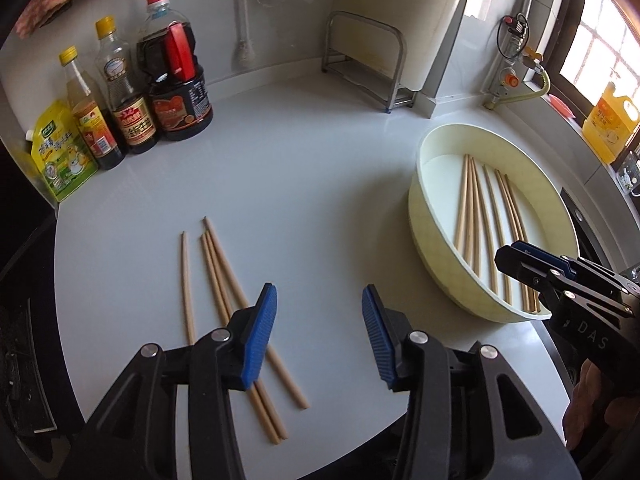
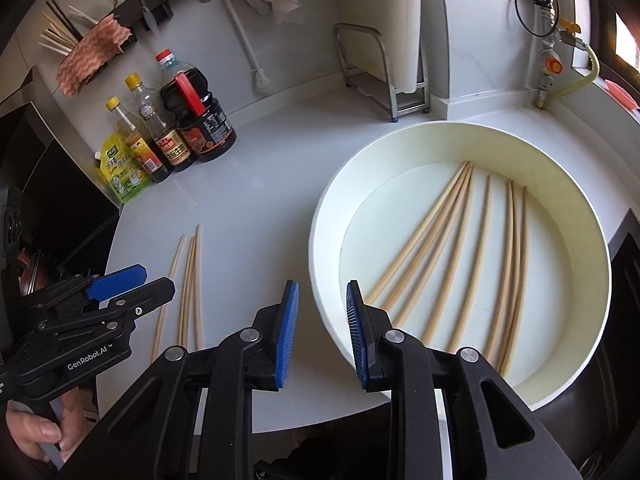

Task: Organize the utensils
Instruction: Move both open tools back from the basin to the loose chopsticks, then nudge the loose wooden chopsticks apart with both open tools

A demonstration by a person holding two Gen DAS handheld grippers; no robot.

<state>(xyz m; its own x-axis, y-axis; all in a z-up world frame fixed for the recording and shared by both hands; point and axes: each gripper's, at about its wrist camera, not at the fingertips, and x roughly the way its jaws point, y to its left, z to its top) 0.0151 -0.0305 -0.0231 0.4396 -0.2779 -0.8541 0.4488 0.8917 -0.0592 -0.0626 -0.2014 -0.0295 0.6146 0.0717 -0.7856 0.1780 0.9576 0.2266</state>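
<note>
1. Between my left gripper (image 1: 319, 334) fingers I see only bare white worktop (image 1: 304, 184); they stand wide and hold nothing.
2. Just left of those fingers lie four loose pale wooden chopsticks (image 1: 224, 300), flat on the worktop, three bunched and one apart; the left finger's blue pad (image 1: 260, 336) covers part of the bunch from this view.
3. Ahead and to the right of my right gripper (image 2: 322, 334) fingers sits the round cream shallow basin (image 2: 560, 152), with about seven more chopsticks (image 2: 460, 256) lying on its floor.
4. My right fingers are also spread and empty, hovering over the basin's near rim.
5. My reading: the job is more than half done. Seven sticks are gathered, four are left outside.
6. Next I would close the left fingers on the loose bunch.
</note>
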